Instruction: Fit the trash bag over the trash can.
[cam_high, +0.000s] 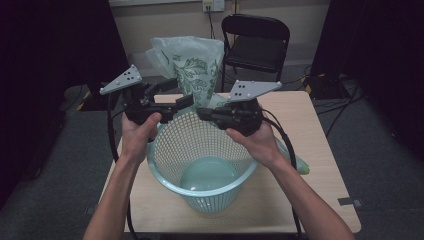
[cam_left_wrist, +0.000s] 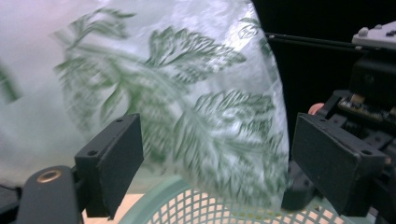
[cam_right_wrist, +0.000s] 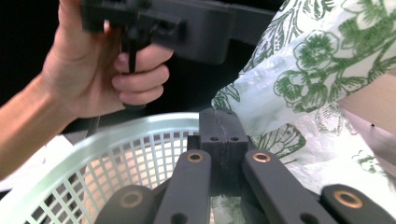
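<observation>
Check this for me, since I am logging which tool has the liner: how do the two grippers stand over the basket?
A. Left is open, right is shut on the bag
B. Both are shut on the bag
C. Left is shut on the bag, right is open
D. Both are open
A: the left gripper has its jaws wide apart with the bag beyond them, while the right gripper pinches the bag's edge above the basket.

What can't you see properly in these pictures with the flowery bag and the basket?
- Bottom of the plastic bag: high view, hidden behind the basket and both tools.
- Whether the right tool pinches the bag: right gripper view, its shut jaws cover the spot.
- Leaf print: left gripper view, blurred.
- Left tool: jaws open, bag beyond them; touching unclear.
</observation>
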